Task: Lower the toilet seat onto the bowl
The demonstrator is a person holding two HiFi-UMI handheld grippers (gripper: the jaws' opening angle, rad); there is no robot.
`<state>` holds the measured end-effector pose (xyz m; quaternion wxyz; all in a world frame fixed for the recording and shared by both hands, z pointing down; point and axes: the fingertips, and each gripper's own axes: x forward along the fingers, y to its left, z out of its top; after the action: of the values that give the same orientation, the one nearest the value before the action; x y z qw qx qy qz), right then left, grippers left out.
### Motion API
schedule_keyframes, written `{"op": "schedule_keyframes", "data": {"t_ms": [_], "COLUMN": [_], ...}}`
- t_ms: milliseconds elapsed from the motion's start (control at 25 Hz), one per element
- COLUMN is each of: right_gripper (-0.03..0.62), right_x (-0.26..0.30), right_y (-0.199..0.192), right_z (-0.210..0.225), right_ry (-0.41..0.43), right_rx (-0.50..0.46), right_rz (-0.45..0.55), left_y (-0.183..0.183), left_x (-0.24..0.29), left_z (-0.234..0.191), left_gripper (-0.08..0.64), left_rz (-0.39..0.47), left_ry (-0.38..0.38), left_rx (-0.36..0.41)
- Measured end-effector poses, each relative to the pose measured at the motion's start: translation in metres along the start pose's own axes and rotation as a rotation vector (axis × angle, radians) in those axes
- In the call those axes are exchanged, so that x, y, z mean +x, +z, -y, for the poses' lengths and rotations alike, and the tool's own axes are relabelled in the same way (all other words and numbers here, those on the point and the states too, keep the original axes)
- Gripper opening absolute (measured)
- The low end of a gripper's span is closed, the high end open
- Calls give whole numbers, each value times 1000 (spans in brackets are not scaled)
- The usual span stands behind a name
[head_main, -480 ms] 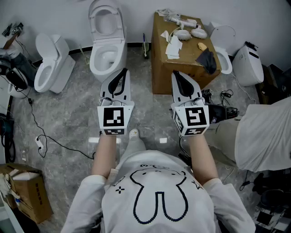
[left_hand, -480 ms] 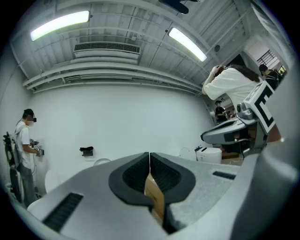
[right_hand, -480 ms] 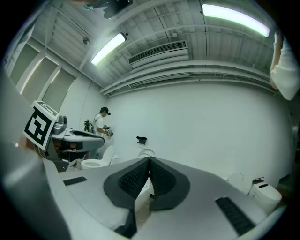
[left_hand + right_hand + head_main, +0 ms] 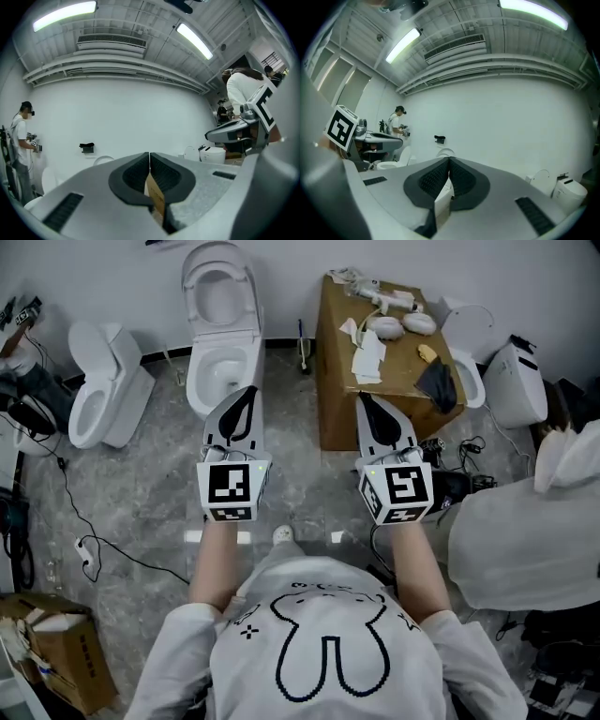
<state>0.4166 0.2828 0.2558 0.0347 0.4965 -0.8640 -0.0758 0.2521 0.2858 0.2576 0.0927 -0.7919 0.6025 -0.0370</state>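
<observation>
Far left a glossy white small toilet (image 4: 103, 381) sits side-on; next, against the wall, the oval toilet seat (image 4: 217, 285) stands up off its rounded bowl (image 4: 211, 367), front rim covered by my left gripper (image 4: 246, 395); can't tell seat from lid. Left gripper's ribbed black pads are pressed together on nothing, right gripper (image 4: 367, 401) the same, both over the marbled grey floor (image 4: 141, 484). Right of that: brown cardboard box (image 4: 375, 409) with crumpled white bits on top, far toilet (image 4: 473, 352) half hidden behind it, person (image 4: 525, 540) in white cut off at the edge.

Left, toilet (image 4: 221, 329) — right, cardboard box (image 4: 339, 399)
</observation>
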Motion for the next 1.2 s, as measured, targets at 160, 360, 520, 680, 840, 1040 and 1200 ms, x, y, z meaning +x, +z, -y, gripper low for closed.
{"op": "schedule_keyframes", "data": {"t_ms": [160,360,520,680,840,1040,1200], "right_gripper": [28,28,28,28,28,28,28], "right_x": [46,100,138,162,184,211,235], "right_y": [-5,-13,-15,-16,-15,-17,-20], "right_z": [-4,-13,-28,-49,-61,-73,-81], "right_ry": [11,34,58,105,138,174,209], "right_rx": [-6,-1,8,-6,-7,-3,-8], "right_rz": [-12,-27,-30,-32,-26,-22,-18], "left_y": [-12,-27,-38,-47,-53,-61,-67], "left_x": [31,59,67,63,60,62,69], "left_z": [-35,-78,-117,-153,-178,-201,-220], "left_gripper": [14,14,14,14,14,14,14], "left_rz": [-5,-18,-36,-41,-48,-63,-65], "left_ry": [8,26,60,118,165,201,230], "left_rx": [-6,-22,-18,-34,-38,-31,-25]}}
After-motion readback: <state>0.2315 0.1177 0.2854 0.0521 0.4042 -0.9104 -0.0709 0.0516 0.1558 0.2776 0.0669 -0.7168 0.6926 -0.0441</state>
